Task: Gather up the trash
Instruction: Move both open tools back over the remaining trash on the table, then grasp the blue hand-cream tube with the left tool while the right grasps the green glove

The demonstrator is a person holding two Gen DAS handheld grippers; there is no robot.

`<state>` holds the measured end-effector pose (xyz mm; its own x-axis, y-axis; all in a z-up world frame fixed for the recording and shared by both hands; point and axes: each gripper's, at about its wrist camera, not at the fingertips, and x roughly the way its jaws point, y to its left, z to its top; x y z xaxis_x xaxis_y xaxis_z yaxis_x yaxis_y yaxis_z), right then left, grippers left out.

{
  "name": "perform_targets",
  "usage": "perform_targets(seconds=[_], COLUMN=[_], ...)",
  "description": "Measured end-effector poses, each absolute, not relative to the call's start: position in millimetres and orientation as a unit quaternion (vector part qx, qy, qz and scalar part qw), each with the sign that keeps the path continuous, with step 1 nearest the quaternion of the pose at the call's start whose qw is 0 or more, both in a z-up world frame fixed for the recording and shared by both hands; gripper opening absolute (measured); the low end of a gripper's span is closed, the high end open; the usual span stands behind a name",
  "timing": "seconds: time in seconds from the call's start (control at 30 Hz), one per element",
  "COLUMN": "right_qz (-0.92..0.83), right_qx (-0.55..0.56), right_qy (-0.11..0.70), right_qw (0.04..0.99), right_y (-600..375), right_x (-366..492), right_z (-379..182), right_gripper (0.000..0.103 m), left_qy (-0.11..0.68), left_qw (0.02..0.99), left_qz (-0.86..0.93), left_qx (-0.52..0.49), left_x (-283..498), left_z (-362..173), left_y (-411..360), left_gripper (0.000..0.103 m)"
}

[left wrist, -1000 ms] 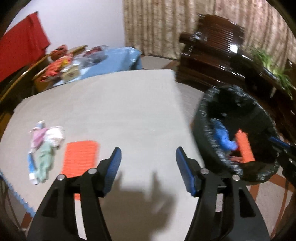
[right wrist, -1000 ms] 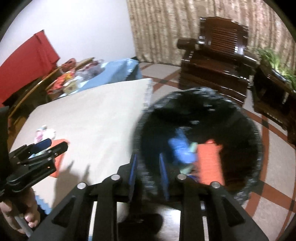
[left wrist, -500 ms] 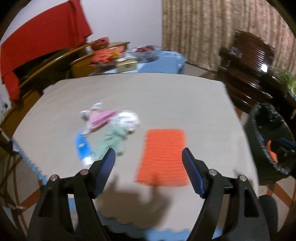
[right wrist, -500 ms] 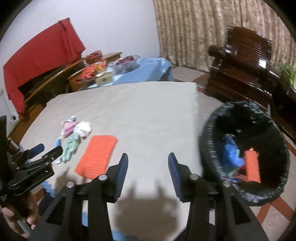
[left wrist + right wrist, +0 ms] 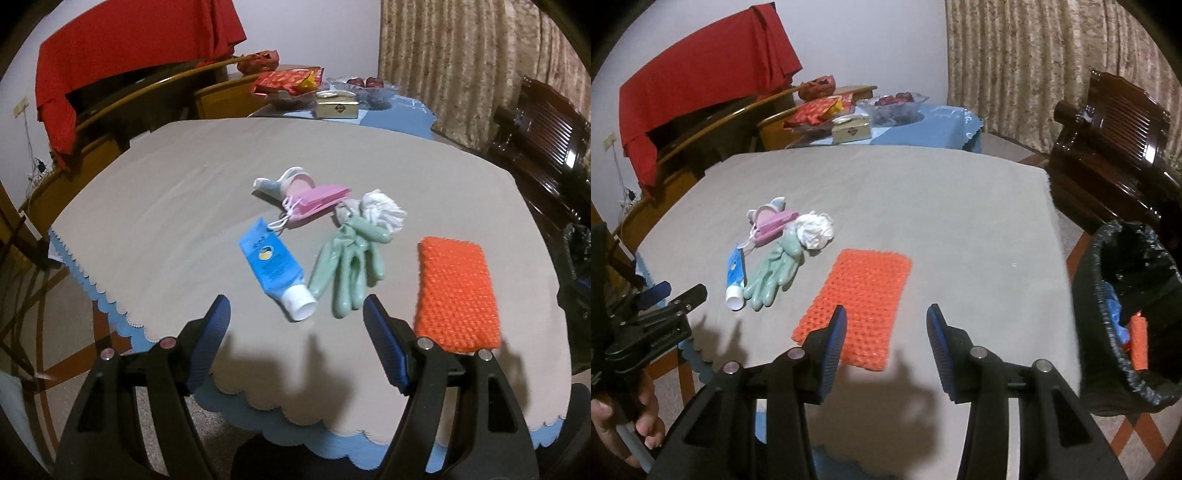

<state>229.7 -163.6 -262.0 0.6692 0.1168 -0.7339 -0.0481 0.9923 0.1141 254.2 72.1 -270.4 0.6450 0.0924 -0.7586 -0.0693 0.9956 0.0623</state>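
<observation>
On the grey worktop (image 5: 923,192) lie an orange sponge (image 5: 860,306), a green glove (image 5: 347,266), a blue tube (image 5: 273,266) and a pink mask (image 5: 317,203). Both the left gripper (image 5: 295,325) and right gripper (image 5: 886,332) hover with fingers apart, empty. Off the worktop's right edge stands the black bin (image 5: 1126,314).

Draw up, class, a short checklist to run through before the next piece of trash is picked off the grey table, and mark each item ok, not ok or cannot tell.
1. Left gripper empty, fingers apart: ok.
2. Right gripper empty, fingers apart: ok.
3. Trash left on the table: ok; blue tube, green glove, orange mat, pink mask and white wad lie there.
4. Tube free to lift alone: ok; it lies beside the glove, nothing on top.
5. Glove free of the wad: cannot tell; its cuff meets the wad.
6. Trash bin within view, mouth open: ok.
</observation>
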Motion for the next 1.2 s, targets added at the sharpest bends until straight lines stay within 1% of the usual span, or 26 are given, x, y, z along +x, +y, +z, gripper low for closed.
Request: perform_targets(seconds=[0.33,0.63,1.2], right_qz=[0.066,0.066,0.084], right_qx=[0.028,0.035,0.033], right_qy=[0.417,0.42,0.433], right_qw=[0.906,0.904,0.897], right_y=[-122,-116,-79], right_x=[255,270,300], right_z=[-286,-296,-313], right_gripper=[0.045,0.045,0.045], left_qy=[0.434,0.456,0.472], left_qw=[0.9,0.889,0.881], left_qz=[0.038,0.033,0.02], left_qx=[0.0,0.008,0.001], left_x=[276,296,321], left_z=[-295,-320,-339], left_y=[92,91,113], left_gripper=[0.073,0.073,0.072])
